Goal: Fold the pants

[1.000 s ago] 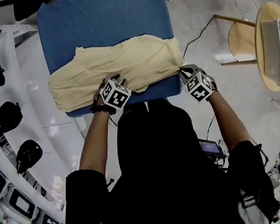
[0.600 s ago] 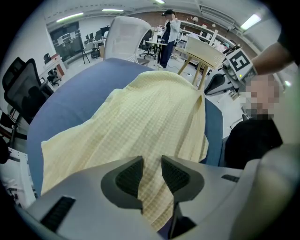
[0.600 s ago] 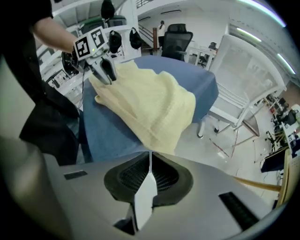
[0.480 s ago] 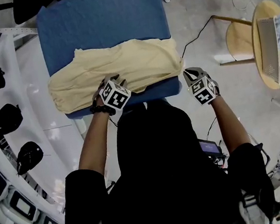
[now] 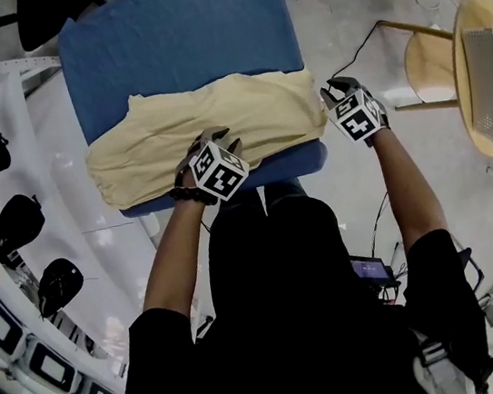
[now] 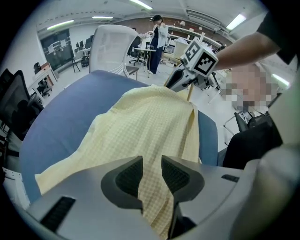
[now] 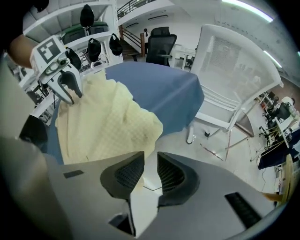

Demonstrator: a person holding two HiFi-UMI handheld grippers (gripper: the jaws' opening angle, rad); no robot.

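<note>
We clamp our left gripper point(image 6: 151, 174) on the yellow pants point(image 5: 234, 111) at the blue table's point(image 5: 177, 37) near edge. Our right gripper point(image 7: 150, 171), jaws just opening, holds nothing beside the pants' corner.

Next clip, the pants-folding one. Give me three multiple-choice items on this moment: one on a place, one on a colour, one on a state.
1. Where do the pants lie?
A. On the floor
B. Across the near part of the blue table
C. Over a chair back

2. What colour are the pants?
A. Pale yellow
B. Dark grey
C. Red

3. What state are the left tongs in?
A. Wide open and empty
B. Closed on a fold of the pants
C. Closed on the table's edge

Key:
1 B: the head view shows them spread along the table's near side.
2 A: the left gripper view shows pale yellow checked cloth.
3 B: the left gripper view shows cloth pinched between the two pads.
</note>
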